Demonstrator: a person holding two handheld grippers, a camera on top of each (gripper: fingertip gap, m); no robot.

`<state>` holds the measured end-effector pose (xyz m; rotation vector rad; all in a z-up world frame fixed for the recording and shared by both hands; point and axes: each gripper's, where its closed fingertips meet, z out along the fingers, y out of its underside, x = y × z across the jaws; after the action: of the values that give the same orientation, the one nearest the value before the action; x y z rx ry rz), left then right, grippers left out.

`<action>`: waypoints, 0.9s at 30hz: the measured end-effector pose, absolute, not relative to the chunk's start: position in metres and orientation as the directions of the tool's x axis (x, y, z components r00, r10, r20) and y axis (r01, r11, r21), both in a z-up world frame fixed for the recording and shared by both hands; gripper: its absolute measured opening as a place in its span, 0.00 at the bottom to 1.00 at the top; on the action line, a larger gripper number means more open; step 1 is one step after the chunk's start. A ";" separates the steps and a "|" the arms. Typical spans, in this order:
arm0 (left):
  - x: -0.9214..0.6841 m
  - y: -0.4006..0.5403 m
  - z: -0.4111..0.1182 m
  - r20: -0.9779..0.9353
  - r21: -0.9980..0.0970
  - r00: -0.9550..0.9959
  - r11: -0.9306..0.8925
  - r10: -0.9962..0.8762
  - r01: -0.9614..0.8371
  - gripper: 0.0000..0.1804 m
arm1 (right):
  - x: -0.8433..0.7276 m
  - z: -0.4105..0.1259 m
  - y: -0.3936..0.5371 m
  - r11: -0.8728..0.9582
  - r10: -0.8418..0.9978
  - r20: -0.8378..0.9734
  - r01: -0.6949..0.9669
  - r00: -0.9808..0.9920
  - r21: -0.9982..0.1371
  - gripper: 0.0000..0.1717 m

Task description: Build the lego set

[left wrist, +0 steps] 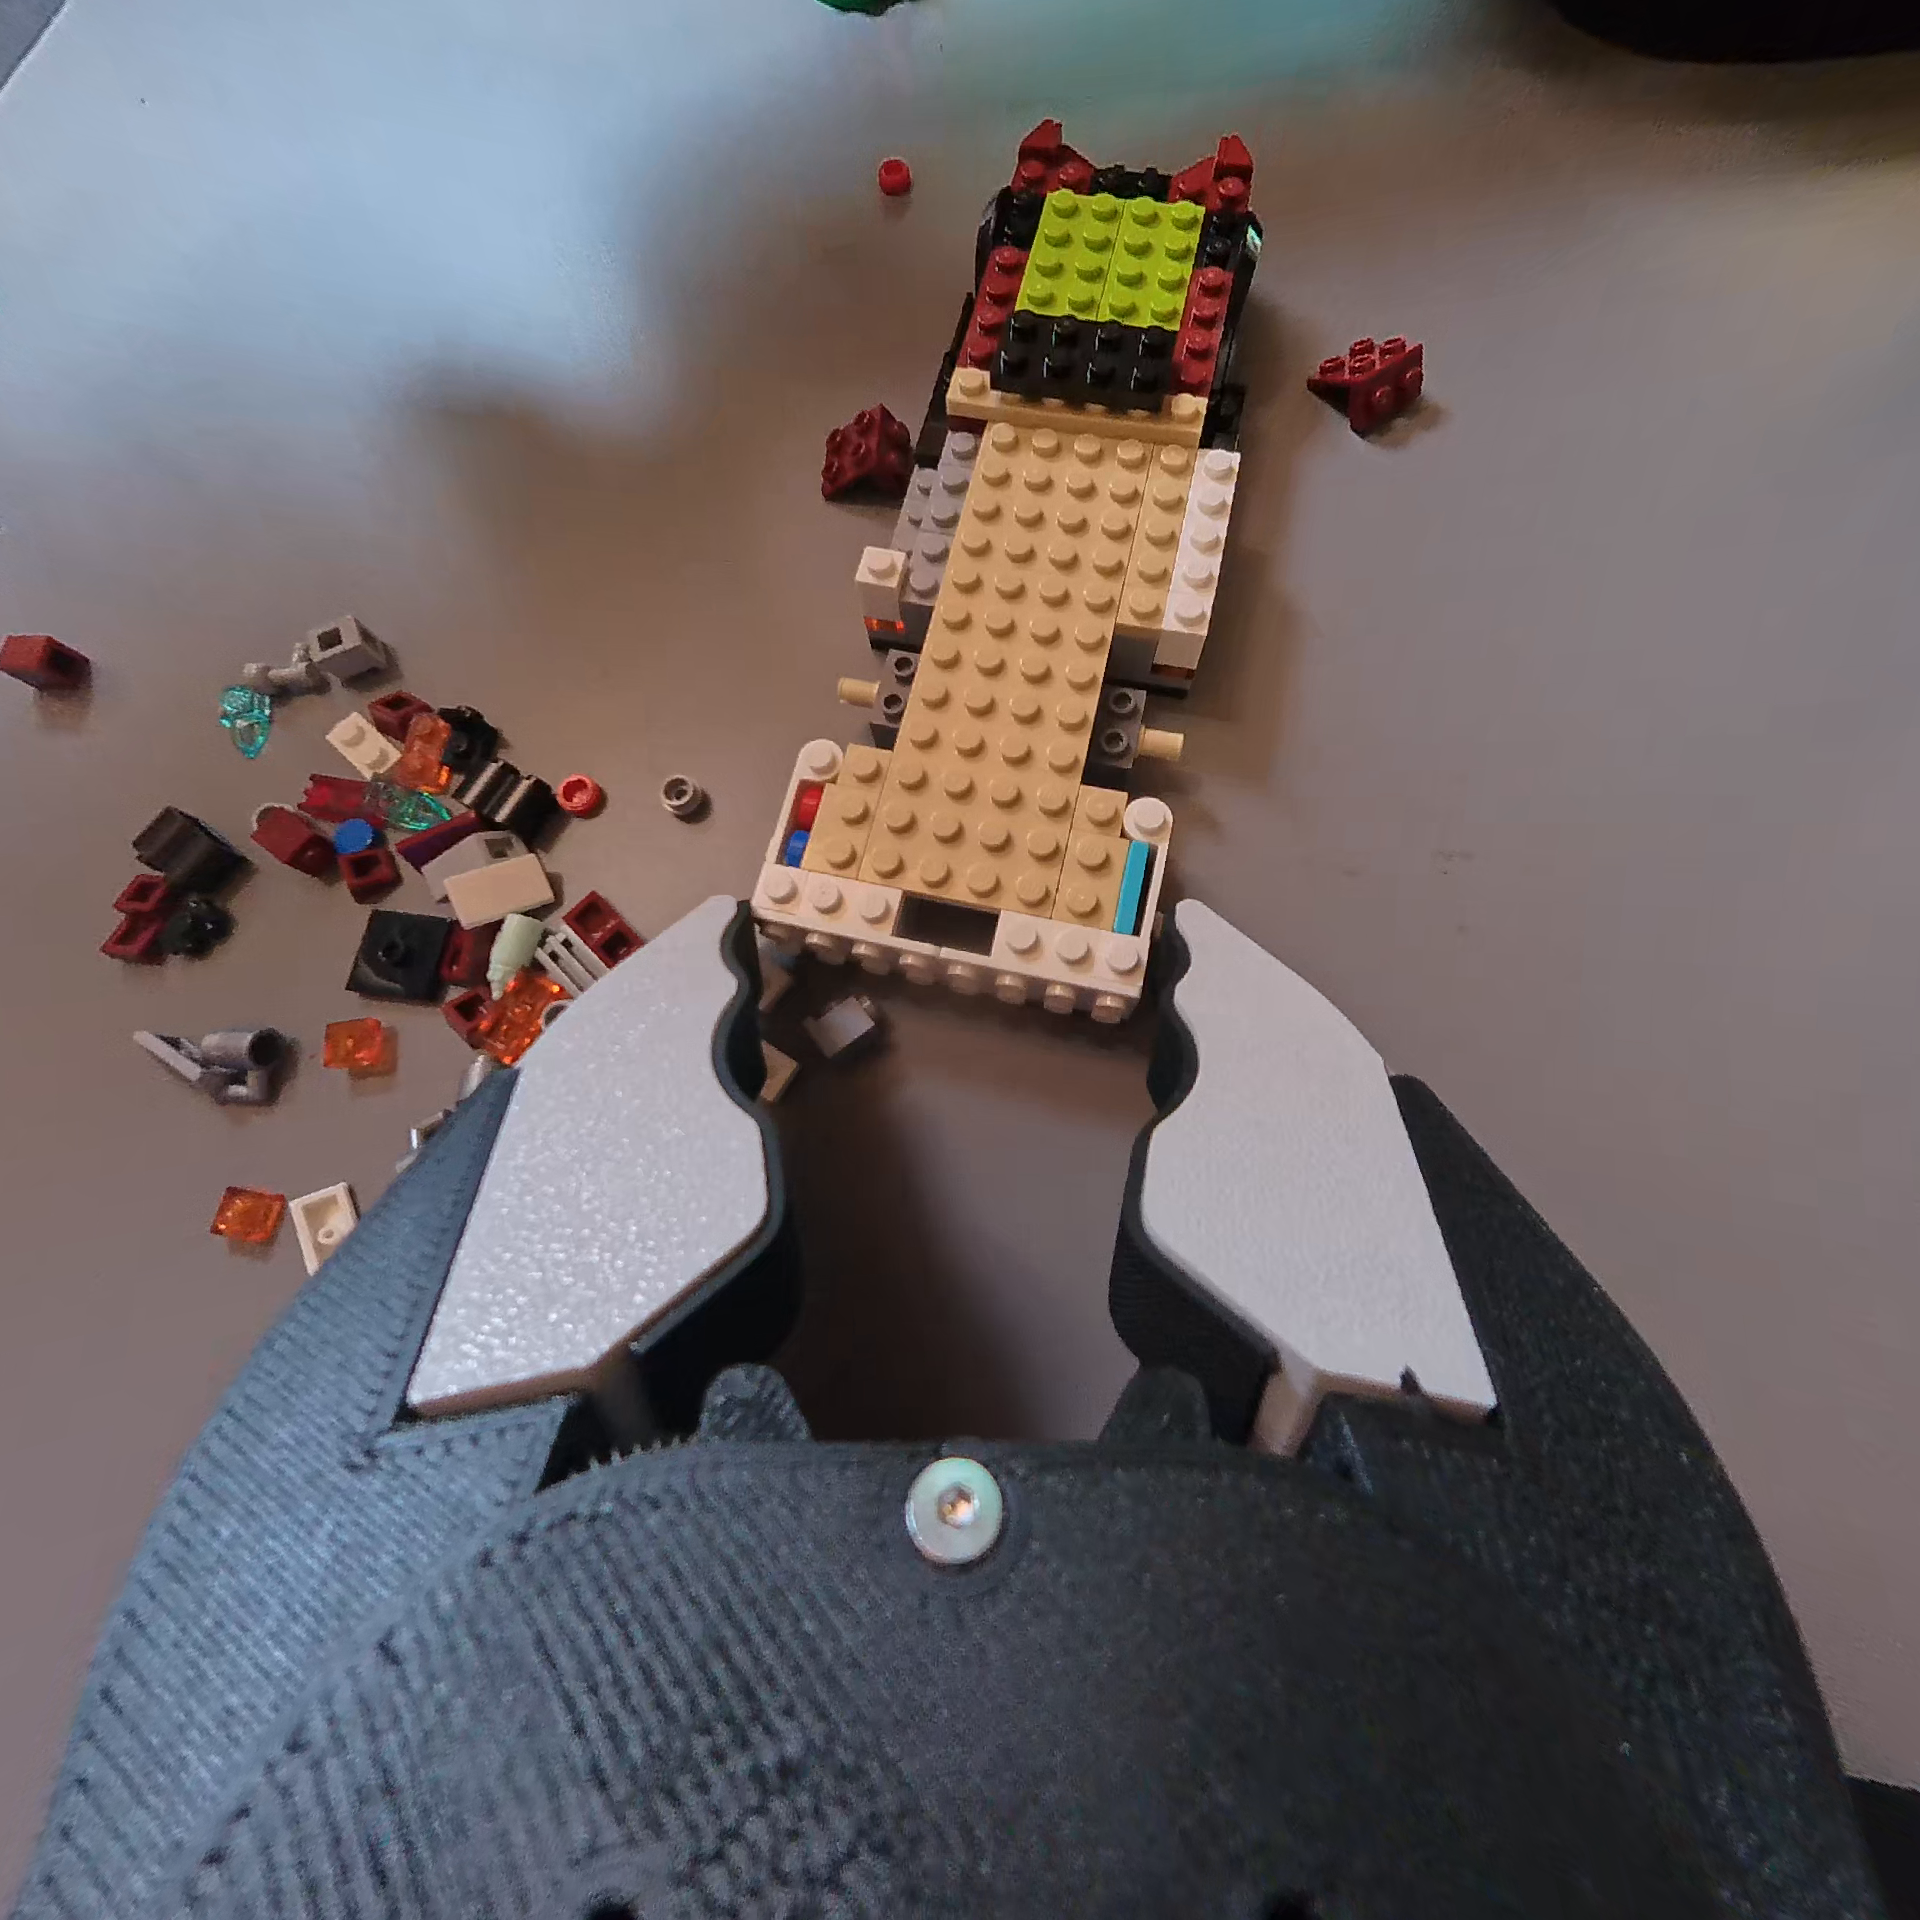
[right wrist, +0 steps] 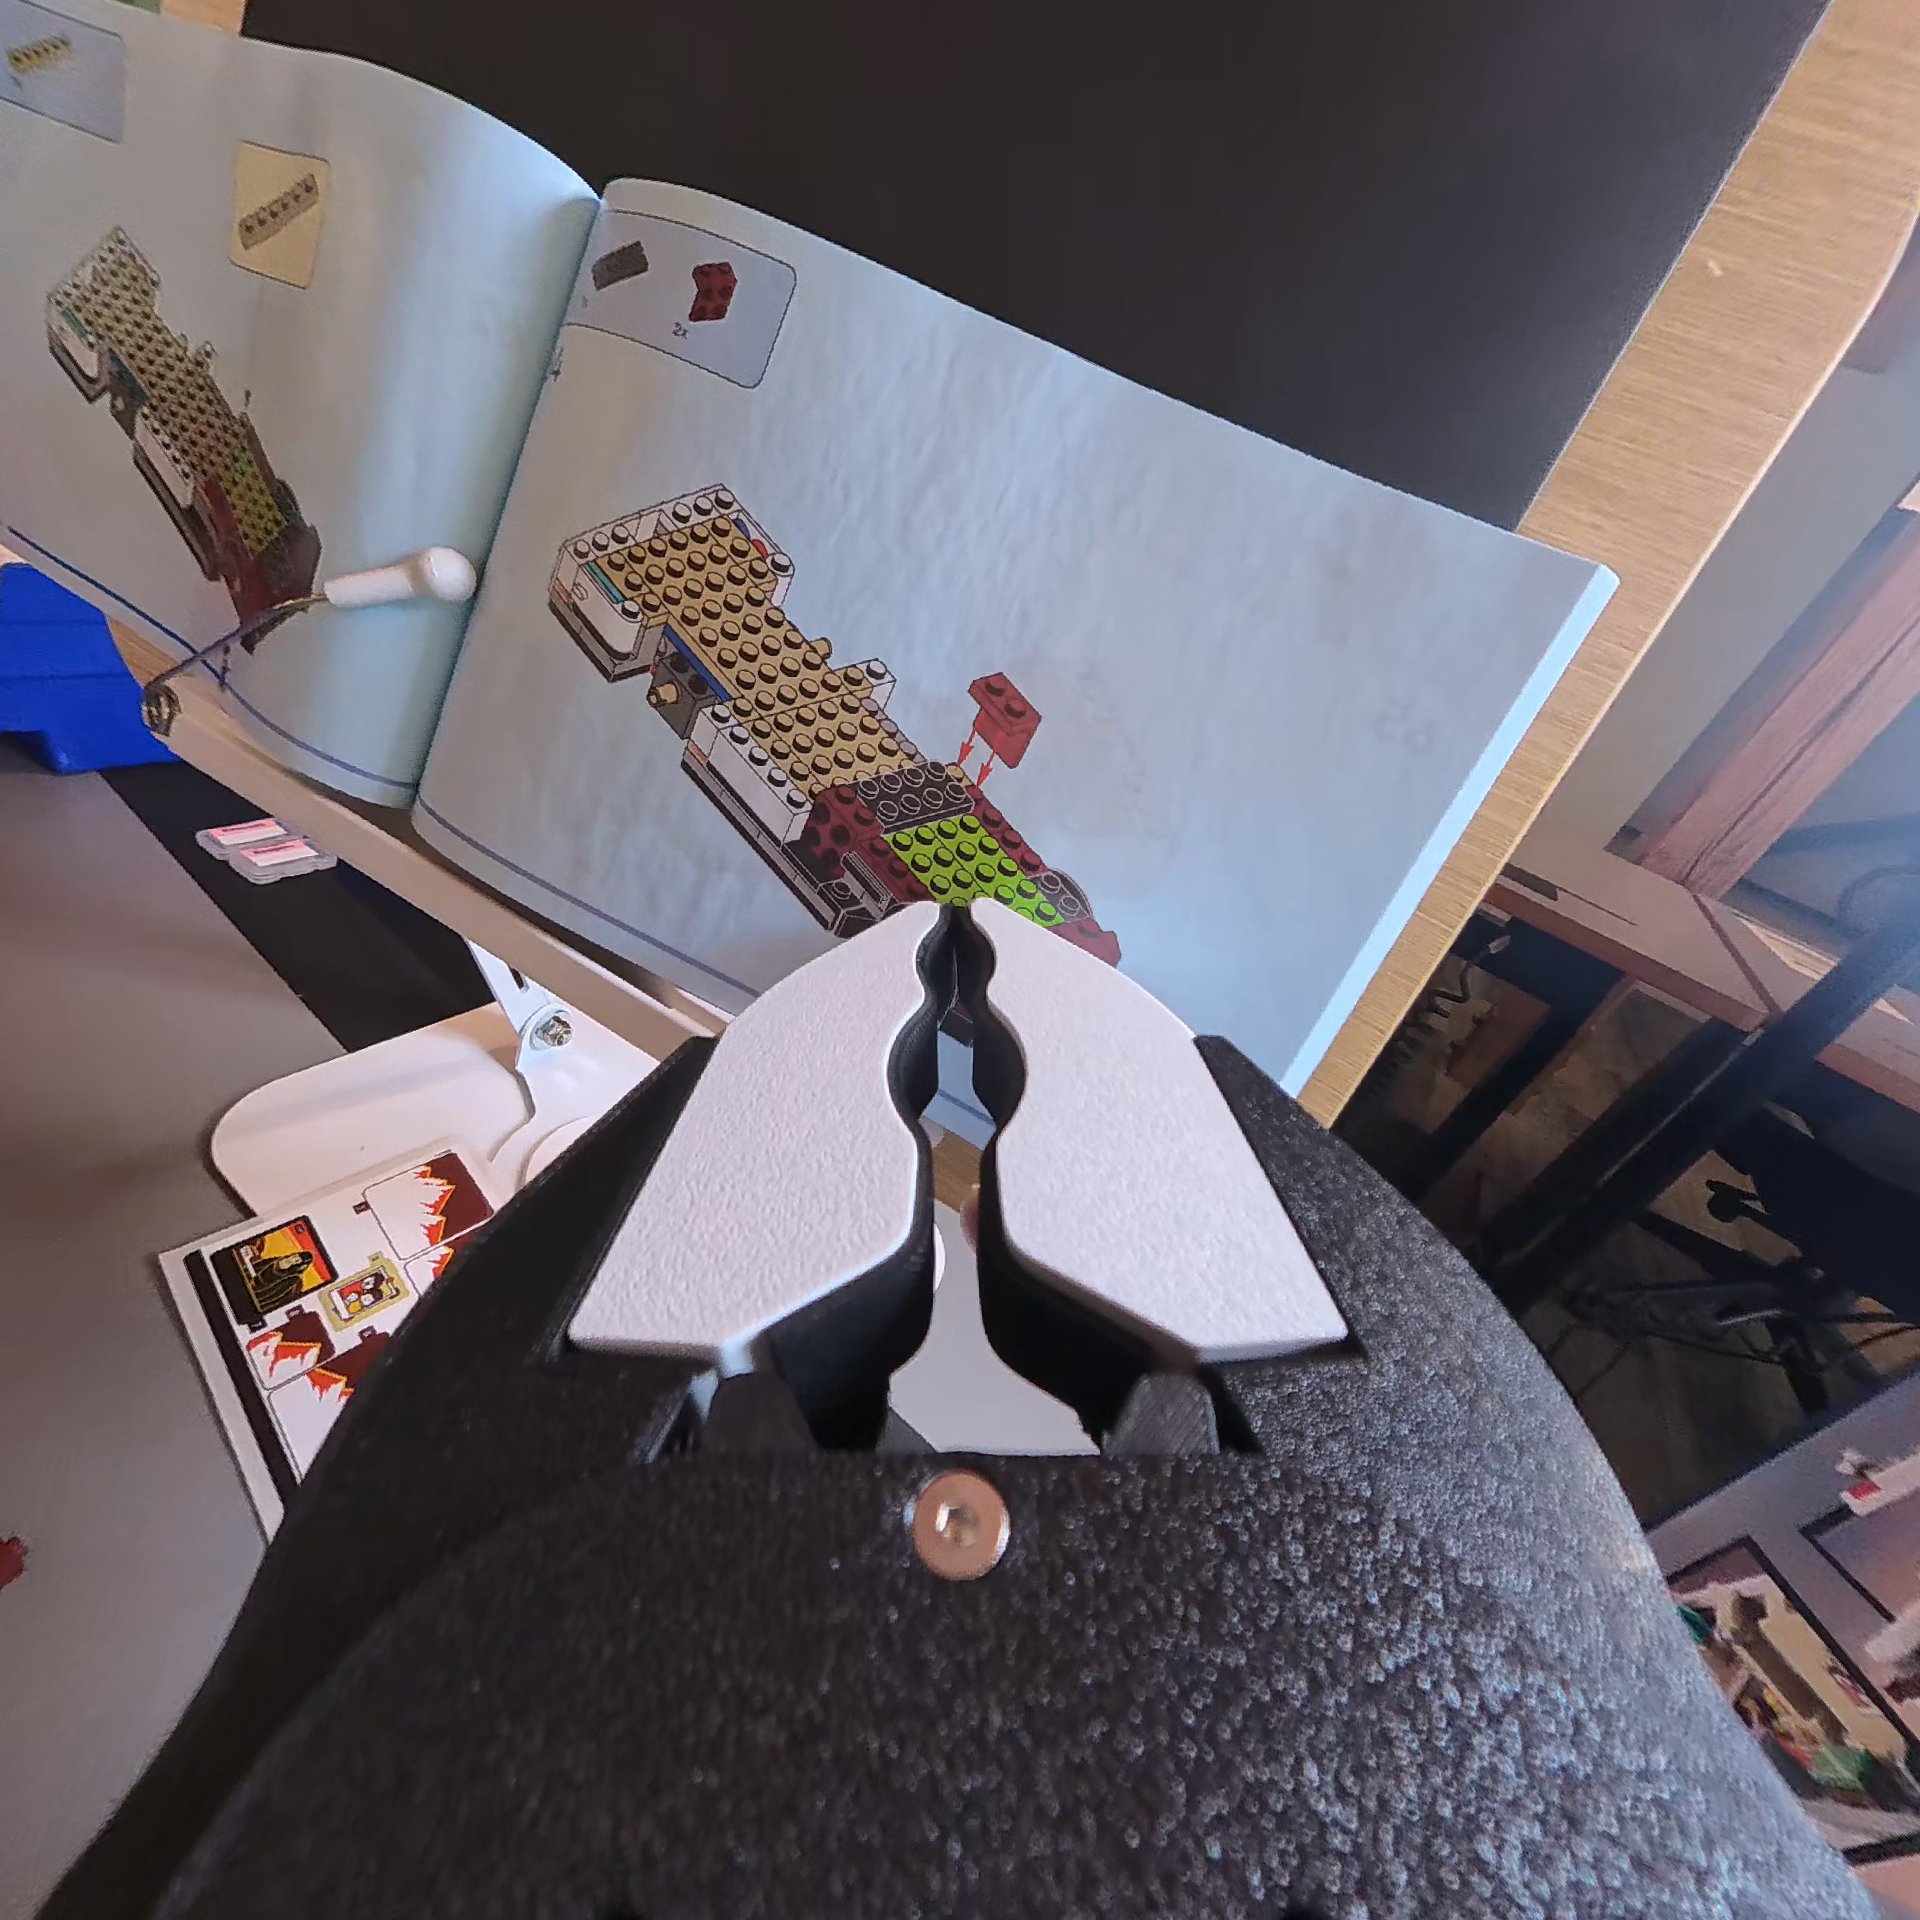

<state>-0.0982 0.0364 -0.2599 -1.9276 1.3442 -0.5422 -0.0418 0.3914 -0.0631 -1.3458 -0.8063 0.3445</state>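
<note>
The left gripper (left wrist: 956, 940) had its jaws spread wide, one at each side of the near white end of the brick model (left wrist: 1039, 665). The left pad sat against the model's corner and the right pad just beside the other corner; whether they pressed on it could not be told. Under the gap between the jaws lay a small grey piece (left wrist: 844, 1027) on the grey table (left wrist: 1558, 831). Left of the jaws spread a heap of loose bricks (left wrist: 416, 862) in dark red, orange, black and white. Beyond the jaws the model ran away in tan plates to a lime and black section, with a dark red brick (left wrist: 1369, 379) lying apart to its right and another (left wrist: 868, 452) touching its left flank.

The right gripper (right wrist: 958, 920) had its jaws together with nothing between them. Below and left of them lay a sticker sheet (right wrist: 301, 1309) by a white stand (right wrist: 395, 1101). Just beyond the tips stood the open instruction booklet (right wrist: 1195, 623), propped upright.
</note>
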 end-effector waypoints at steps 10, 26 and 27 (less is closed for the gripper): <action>-0.098 0.036 -0.260 -0.057 -0.752 0.369 -0.203 -0.928 -0.627 0.41 | -0.046 -0.060 0.390 0.226 0.661 0.313 0.217 0.682 -0.950 0.00; -0.098 0.036 -0.260 -0.058 -0.751 0.369 -0.203 -0.928 -0.629 0.41 | -0.052 -0.058 0.388 0.226 0.671 0.312 0.216 0.673 -0.950 0.00; -0.098 0.036 -0.260 -0.058 -0.751 0.369 -0.203 -0.928 -0.629 0.41 | -0.052 -0.058 0.388 0.225 0.672 0.310 0.214 0.673 -0.951 0.00</action>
<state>-0.0981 0.0361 -0.2598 -1.9284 1.3457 -0.5421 -0.0518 0.3884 -0.0577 -1.3418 -0.8252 0.3708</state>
